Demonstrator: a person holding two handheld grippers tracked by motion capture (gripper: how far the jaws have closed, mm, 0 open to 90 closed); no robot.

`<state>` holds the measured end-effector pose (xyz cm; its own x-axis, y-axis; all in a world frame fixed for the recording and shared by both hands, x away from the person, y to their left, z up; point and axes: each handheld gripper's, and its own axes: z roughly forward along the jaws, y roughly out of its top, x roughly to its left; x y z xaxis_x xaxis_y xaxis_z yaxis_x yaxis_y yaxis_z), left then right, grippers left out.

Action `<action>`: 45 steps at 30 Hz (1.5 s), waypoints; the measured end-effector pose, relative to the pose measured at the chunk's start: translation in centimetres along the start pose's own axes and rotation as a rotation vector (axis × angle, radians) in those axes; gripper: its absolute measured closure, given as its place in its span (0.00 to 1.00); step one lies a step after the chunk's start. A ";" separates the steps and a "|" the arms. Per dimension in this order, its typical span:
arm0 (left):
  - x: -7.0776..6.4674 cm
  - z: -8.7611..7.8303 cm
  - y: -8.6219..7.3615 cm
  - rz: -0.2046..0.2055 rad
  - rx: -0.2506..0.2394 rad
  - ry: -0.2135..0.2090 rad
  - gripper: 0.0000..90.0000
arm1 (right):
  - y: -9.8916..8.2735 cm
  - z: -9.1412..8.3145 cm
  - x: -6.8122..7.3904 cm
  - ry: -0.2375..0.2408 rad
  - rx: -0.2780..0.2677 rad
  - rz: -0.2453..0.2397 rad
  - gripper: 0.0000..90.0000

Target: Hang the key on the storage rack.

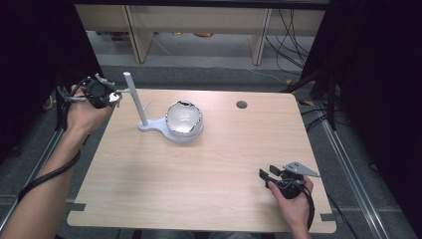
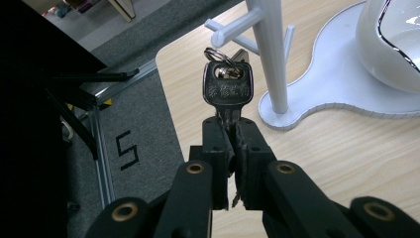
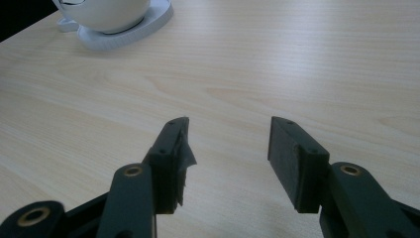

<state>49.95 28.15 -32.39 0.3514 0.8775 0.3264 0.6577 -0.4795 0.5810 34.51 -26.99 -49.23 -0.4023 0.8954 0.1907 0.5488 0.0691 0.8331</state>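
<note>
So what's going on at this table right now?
A person is working with a gripper in each hand. The left gripper is shut on a key by its blade, holding its ring close to a peg of the white stand at the table's far left corner. A white bowl sits on the stand's base. The right gripper is open over bare table at the near right, holding nothing.

Key point(image 2: 227, 89) blade buried between the closed jaws of the left gripper point(image 2: 233, 141); characters stamped on its head perhaps too blurred to be read. Bowl point(image 2: 393, 44) cut off at the frame's right edge.
</note>
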 end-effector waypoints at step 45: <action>-0.7 0.7 1.7 0.036 0.013 0.017 0.93 | -0.1 0.1 0.0 -0.004 0.000 0.001 0.56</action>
<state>51.26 26.78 -32.15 0.3637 0.8591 0.3602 0.6535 -0.5108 0.5585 34.57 -26.98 -49.37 -0.3986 0.8974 0.1894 0.5496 0.0684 0.8326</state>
